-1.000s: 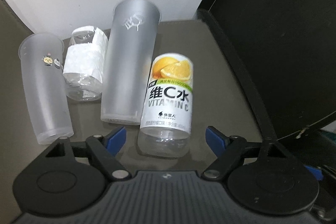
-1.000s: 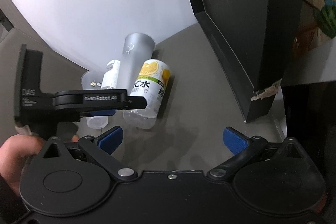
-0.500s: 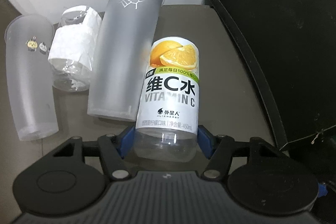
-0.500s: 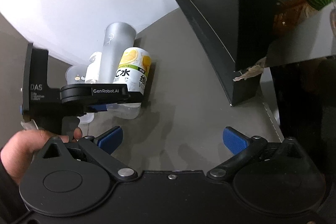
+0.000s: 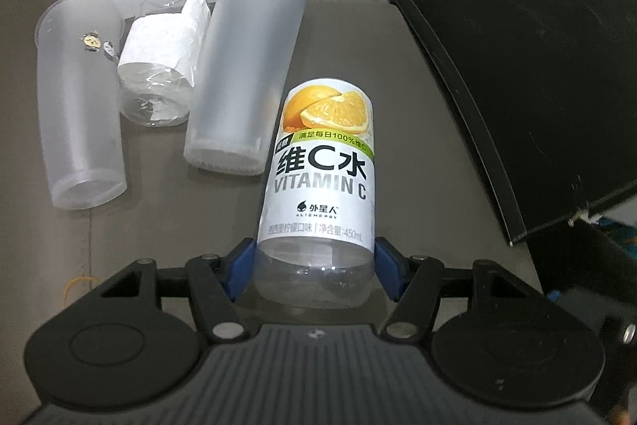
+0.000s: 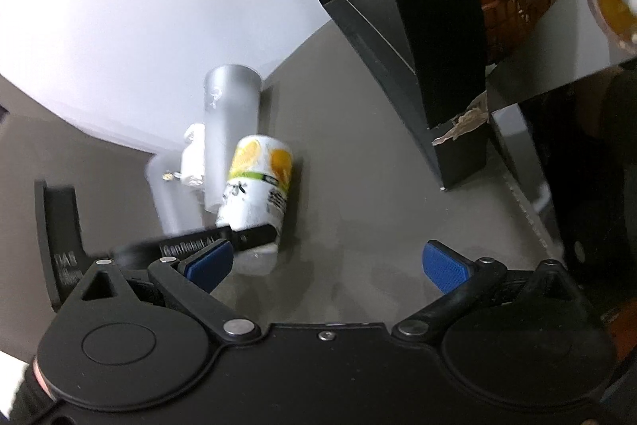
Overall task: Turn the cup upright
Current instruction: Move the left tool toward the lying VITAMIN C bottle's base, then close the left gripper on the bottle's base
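Note:
A clear bottle-cup with a white Vitamin C orange label (image 5: pixel 322 186) stands upside down on the grey table. My left gripper (image 5: pixel 314 265) is shut on its clear base end, one blue pad on each side. It also shows in the right wrist view (image 6: pixel 258 194), with the left gripper (image 6: pixel 223 243) on it. My right gripper (image 6: pixel 326 263) is open and empty, held above the table to the right of the cups.
Inverted beside it stand a tall frosted cup (image 5: pixel 247 66), a clear cup with a white paper label (image 5: pixel 163 54) and a shorter frosted cup (image 5: pixel 79 102). A white wall lies behind. A black box (image 5: pixel 517 46) stands at the right.
My left gripper moved forward and closed on the Vitamin C cup's base, then drew it slightly away from the tall frosted cup. The right gripper shifted its view and stayed open.

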A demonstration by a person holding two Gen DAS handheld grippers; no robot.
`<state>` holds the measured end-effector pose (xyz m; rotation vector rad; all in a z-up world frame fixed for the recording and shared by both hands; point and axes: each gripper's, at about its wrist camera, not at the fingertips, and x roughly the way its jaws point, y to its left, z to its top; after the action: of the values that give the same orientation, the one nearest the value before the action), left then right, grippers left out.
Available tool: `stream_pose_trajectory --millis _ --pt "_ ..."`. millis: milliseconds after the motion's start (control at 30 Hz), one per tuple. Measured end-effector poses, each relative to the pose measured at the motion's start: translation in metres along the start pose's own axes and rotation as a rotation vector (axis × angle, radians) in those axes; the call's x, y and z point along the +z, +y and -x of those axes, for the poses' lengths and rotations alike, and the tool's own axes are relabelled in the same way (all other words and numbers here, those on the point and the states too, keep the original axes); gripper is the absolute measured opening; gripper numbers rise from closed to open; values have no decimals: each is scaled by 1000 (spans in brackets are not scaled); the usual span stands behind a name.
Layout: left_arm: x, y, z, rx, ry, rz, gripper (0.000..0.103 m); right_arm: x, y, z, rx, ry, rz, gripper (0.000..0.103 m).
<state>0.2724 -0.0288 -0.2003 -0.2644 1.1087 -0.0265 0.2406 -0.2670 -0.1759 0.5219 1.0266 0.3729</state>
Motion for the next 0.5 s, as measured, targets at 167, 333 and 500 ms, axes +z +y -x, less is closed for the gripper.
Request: stream_pose_trajectory --millis 167,333,500 --pt "-15 -6 16 21 -23 -58 62 0 2 1 27 -6 5 103" --pt "-29 -8 29 10 -22 -73 62 -1 4 -3 72 5 -14 103" --pt "-40 -10 36 -14 -3 -70 62 -2 6 -9 102 33 -23 103"
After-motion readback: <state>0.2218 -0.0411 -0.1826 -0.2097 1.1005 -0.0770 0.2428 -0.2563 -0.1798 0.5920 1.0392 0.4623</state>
